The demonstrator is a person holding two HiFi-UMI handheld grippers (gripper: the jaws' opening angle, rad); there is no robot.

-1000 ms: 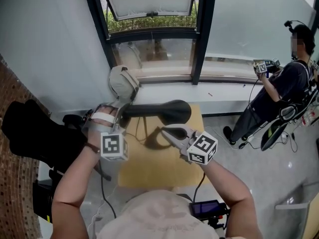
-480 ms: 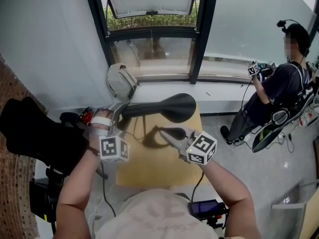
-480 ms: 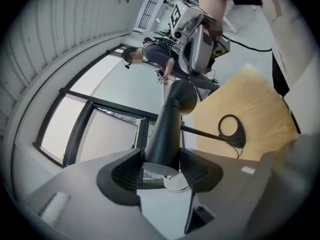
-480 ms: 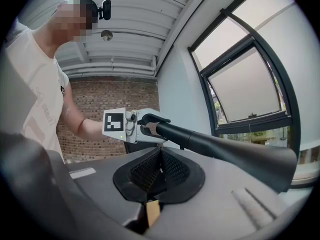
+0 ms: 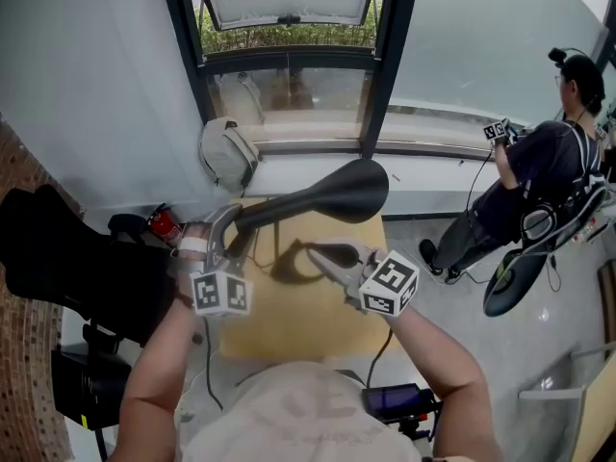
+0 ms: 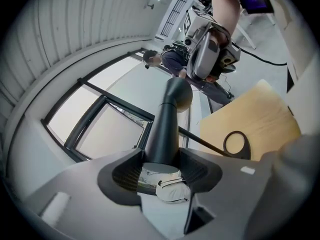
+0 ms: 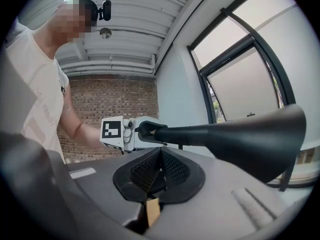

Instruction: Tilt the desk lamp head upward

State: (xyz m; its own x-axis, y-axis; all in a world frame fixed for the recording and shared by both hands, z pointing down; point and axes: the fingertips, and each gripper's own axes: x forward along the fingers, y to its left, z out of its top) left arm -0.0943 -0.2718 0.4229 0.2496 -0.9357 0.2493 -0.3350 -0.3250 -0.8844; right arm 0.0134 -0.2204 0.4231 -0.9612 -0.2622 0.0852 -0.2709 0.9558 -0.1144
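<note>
Over the wooden table (image 5: pixel 289 318), left gripper (image 5: pixel 234 223) clamps the desk lamp head (image 5: pixel 354 187) by its narrow neck; right gripper (image 5: pixel 322 255) hovers nearby, closed, seemingly empty.

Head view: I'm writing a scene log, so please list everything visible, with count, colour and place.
Black desk lamp with flared head: one, black, above the table, neck held at left.
Light wooden table: one, tan, under the lamp.
Grey fabric backpack: one, grey, by the window sill.
Small red object: one, red, left of the table.
Dark window frame: one, black, top of view.
Second person: one, dark clothes, far right.
Left gripper: one, grey, shut on the lamp's neck.
Right gripper: one, grey, shut and empty, above the table.
</note>
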